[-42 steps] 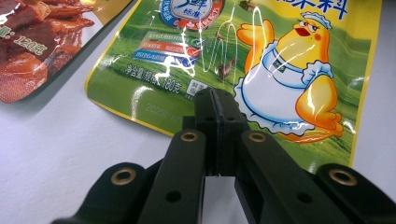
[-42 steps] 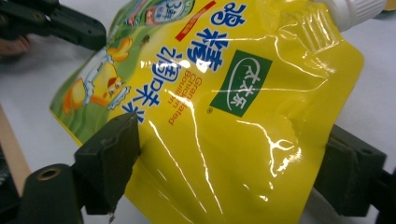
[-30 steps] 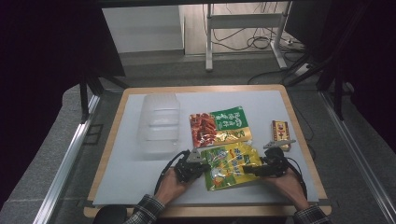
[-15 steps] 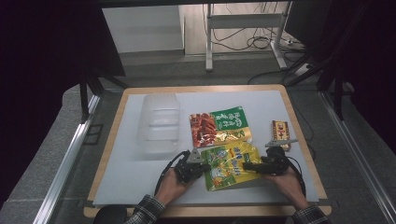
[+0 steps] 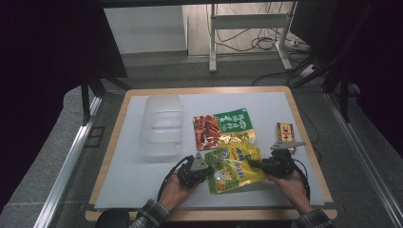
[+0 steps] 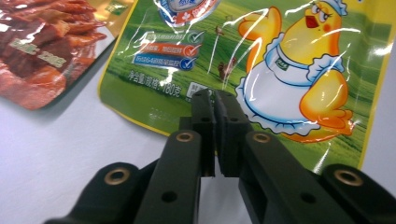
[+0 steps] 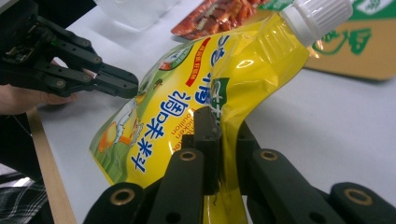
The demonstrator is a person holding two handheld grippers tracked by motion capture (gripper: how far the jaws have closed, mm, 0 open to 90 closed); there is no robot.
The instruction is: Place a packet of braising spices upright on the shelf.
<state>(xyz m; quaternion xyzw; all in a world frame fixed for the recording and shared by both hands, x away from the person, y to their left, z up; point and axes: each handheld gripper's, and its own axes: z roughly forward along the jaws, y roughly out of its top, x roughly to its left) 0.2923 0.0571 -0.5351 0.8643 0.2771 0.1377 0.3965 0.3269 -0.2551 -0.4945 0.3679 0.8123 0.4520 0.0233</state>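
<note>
A yellow-green spouted pouch [image 5: 233, 164] with a cartoon chicken [image 6: 289, 70] lies at the front of the white mat. My left gripper [image 5: 208, 167] [image 6: 215, 95] is shut on its bottom edge. Its jaws have just eased a touch but stay pinched together. In the right gripper view it grips the pouch's far corner [image 7: 132, 87]. My right gripper [image 5: 251, 164] [image 7: 223, 122] has just been closing and is now shut on the pouch's side seam, with the film [image 7: 187, 93] buckled between the jaws. The white screw cap [image 7: 317, 16] points away from me.
A red and green snack bag [image 5: 223, 127] lies just behind the pouch. A clear plastic container [image 5: 161, 130] stands at the left of the mat. A small red and yellow box [image 5: 284, 131] sits at the right, near the wooden table edge [image 5: 304, 142].
My right gripper has shifted slightly left and its jaws have closed on the pouch's right edge. The left hand has stayed put.
</note>
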